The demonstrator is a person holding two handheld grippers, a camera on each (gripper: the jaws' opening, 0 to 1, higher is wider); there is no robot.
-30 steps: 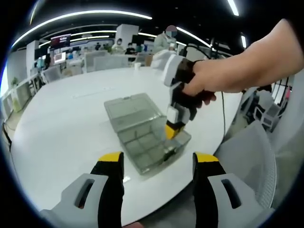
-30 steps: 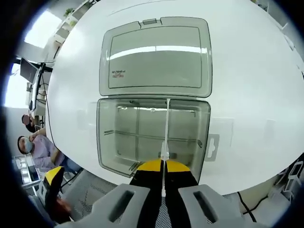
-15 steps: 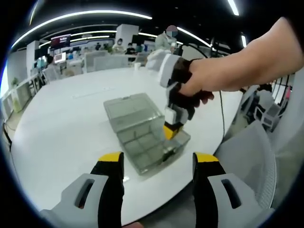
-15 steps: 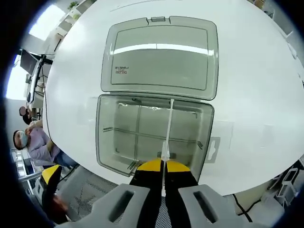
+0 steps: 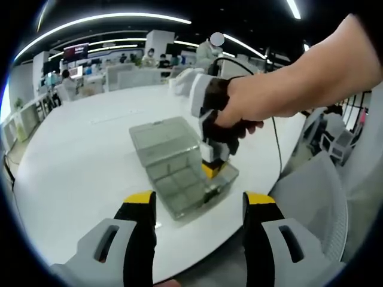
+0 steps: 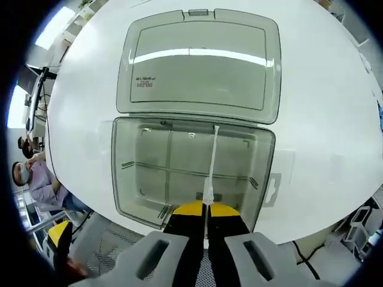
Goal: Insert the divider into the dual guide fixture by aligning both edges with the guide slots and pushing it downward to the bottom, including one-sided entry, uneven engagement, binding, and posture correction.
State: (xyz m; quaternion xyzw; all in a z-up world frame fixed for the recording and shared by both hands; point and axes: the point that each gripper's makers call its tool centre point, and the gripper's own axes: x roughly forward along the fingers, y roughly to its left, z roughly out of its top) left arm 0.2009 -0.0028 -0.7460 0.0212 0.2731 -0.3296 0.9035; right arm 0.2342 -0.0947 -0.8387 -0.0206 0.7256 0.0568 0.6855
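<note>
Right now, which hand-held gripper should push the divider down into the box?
The right hand-held gripper: it is shut on the divider, directly above the open clear box. The left hand-held gripper is open, holds nothing and sits back from the box.

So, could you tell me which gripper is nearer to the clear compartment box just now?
Right. The right gripper is over the clear compartment box, shut on the thin divider inside it. The left gripper hangs open off the table edge, short of the box.
</note>
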